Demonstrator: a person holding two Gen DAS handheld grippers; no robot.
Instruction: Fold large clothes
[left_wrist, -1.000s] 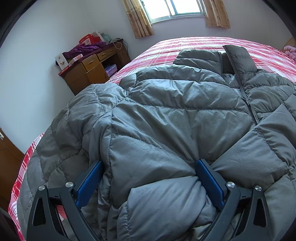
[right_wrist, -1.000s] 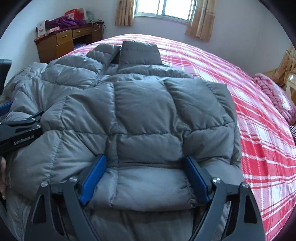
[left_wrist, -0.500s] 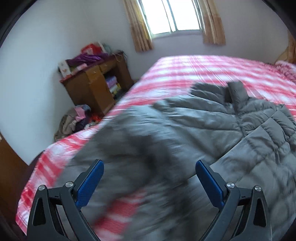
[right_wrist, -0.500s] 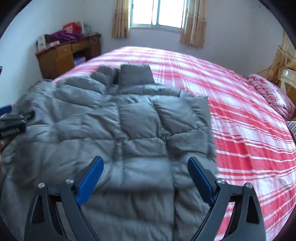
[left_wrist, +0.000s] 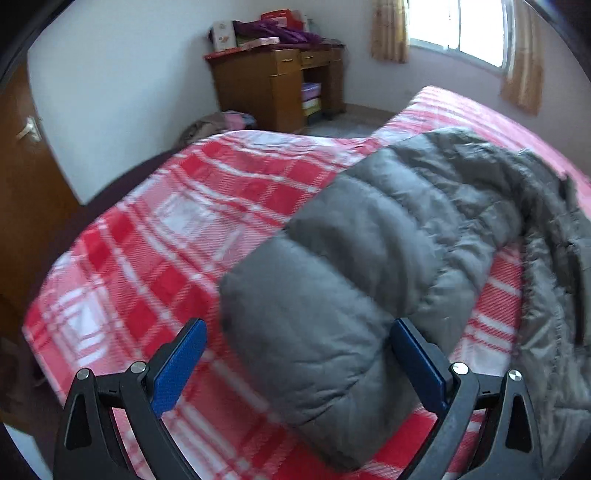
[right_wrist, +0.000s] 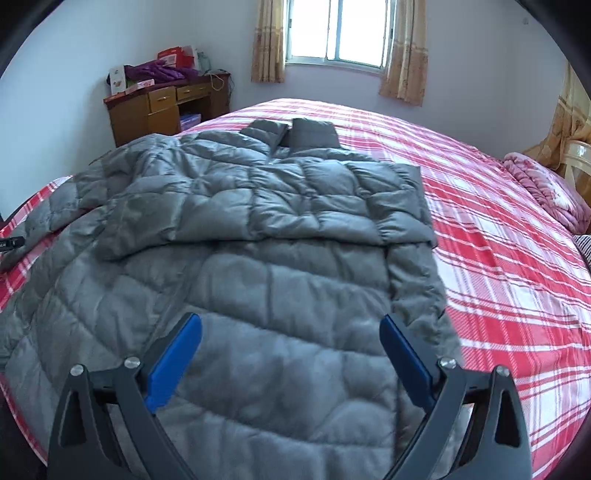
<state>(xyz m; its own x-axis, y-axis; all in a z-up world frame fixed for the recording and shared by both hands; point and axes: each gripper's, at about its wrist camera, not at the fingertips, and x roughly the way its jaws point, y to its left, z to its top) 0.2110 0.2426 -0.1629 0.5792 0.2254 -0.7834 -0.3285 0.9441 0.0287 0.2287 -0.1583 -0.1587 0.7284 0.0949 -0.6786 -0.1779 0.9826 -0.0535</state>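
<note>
While both jaws gape, the jacket (right_wrist: 258, 229) covers the bed (right_wrist: 498, 258).

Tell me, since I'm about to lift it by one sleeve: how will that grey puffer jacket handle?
The grey puffer jacket will probably flop and drape: its sleeve already bends limply across the plaid bedspread. The puffy quilting suggests it is light for its bulk. The shell looks smooth, so it may slip in a claw.
</note>
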